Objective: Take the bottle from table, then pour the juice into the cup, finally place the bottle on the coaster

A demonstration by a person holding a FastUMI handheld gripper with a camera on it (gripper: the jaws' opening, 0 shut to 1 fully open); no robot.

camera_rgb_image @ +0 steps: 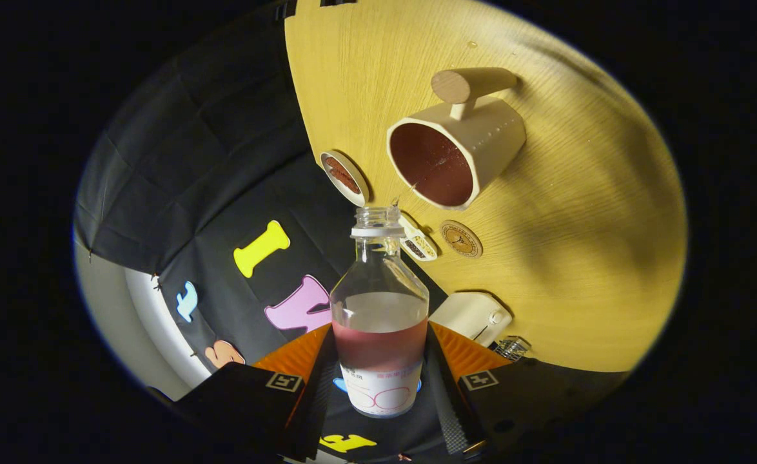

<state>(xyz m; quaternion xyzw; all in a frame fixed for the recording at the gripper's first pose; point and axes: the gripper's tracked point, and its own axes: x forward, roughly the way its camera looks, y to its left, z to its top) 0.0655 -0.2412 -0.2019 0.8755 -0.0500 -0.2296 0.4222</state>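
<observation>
My gripper (380,338) is shut on a clear bottle (378,283), with one finger pressing on each side of its lower body. The bottle has no cap, a white neck ring and a white label, and reddish juice (380,345) fills its lower part. It is held tipped over sideways relative to the wooden table (578,258). Just beyond its open mouth stands a cream cup (491,138) with a round wooden handle (472,84); reddish juice shows inside the cup. A thin streak runs from the mouth toward the cup's rim. A round brown coaster (461,238) lies beside the cup, close to the bottle's neck.
A small round dish (344,177) with something brown sits at the table's edge near the cup. A small rectangular dish (418,243) lies by the coaster. A white box (472,314) and a small glass object (512,347) sit near my fingers.
</observation>
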